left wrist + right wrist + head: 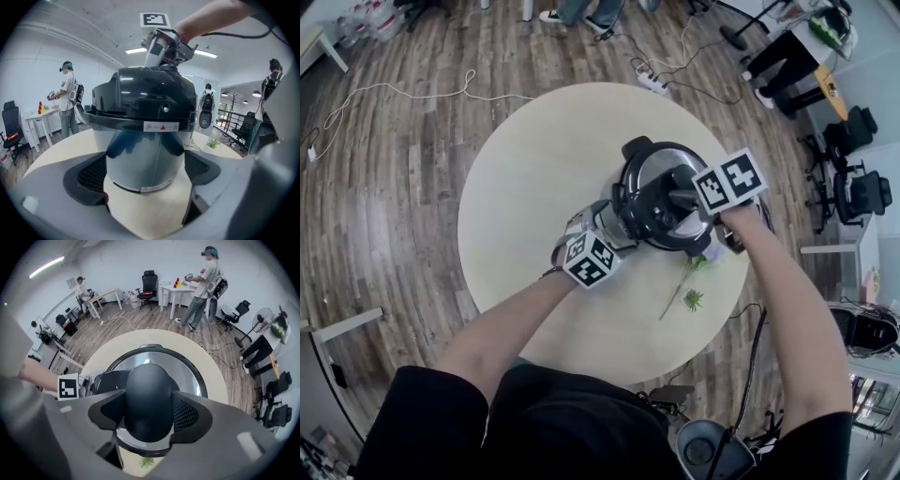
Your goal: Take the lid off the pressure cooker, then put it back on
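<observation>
The pressure cooker (pixel 649 217) stands on the right half of the round beige table (pixel 534 169), its black-and-steel lid (pixel 656 164) on top. My right gripper (pixel 680 199) comes down from above and is shut on the lid's black knob (pixel 147 399), a pad pressing each side. The steel lid (pixel 192 369) spreads out below it. My left gripper (pixel 614 217) lies nearly level at the cooker's near-left side. Its jaws stand wide, and the steel body (pixel 143 154) fills the gap between the pads (pixel 89 176). No squeeze on the body shows. The right gripper (pixel 164 44) tops the lid (pixel 145 93).
A small green sprig (pixel 692 298) lies on the table just near of the cooker. A power strip (pixel 653 82) and cables lie on the wood floor beyond the table. A person (pixel 204 282) stands at a white desk farther off, with office chairs (pixel 862 192) to the right.
</observation>
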`<state>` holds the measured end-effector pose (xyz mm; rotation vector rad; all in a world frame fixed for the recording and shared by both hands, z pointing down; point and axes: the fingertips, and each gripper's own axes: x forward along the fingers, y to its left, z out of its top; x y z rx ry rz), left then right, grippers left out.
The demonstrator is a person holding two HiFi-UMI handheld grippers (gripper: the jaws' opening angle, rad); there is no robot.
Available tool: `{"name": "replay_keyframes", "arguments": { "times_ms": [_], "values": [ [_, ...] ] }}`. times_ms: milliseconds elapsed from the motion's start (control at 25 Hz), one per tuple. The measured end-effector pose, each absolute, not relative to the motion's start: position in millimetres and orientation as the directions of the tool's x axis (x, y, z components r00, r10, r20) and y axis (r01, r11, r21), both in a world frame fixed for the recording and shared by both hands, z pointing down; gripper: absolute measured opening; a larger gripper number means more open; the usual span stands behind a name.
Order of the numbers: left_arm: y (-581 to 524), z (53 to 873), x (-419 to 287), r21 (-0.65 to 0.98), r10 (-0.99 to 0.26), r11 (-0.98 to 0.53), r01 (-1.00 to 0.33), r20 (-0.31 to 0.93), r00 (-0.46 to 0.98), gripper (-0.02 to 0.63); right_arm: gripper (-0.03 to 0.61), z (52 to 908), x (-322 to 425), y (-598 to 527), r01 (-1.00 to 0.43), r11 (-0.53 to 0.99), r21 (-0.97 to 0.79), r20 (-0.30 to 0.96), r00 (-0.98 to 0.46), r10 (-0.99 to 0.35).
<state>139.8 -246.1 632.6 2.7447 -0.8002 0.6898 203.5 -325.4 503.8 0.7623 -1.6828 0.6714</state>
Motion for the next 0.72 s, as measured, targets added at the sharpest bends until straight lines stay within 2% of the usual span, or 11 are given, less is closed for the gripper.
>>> {"name": "replay_keyframes", "arguments": {
  "times_ms": [80, 320, 600, 720],
  "values": [
    [-240, 632, 127, 0.086, -0.433, -0.835, -0.543, 0.506, 0.746, 0.429, 0.291, 500, 206, -323, -0.812, 0.580, -0.063, 0.953, -0.220, -0.206],
    [-213, 601, 97, 0.166, -0.420, -0.827, -0.536, 0.450, 0.788, 0.347, 0.295, 478, 237, -284, -0.877, 0.464, -0.130, 0.886, -0.312, -0.342],
    [-186, 536, 70, 0.163, -0.468, -0.818, -0.551, 0.367, 0.804, 0.179, 0.276, 479, 259, -172, -0.898, 0.359, -0.254, 0.752, -0.417, -0.511],
    [-180, 492, 61, 0.125, -0.524, -0.807, -0.577, 0.299, 0.798, 0.102, 0.207, 467, 246, -132, -0.899, 0.348, -0.264, 0.652, -0.432, -0.622]
  ]
}}
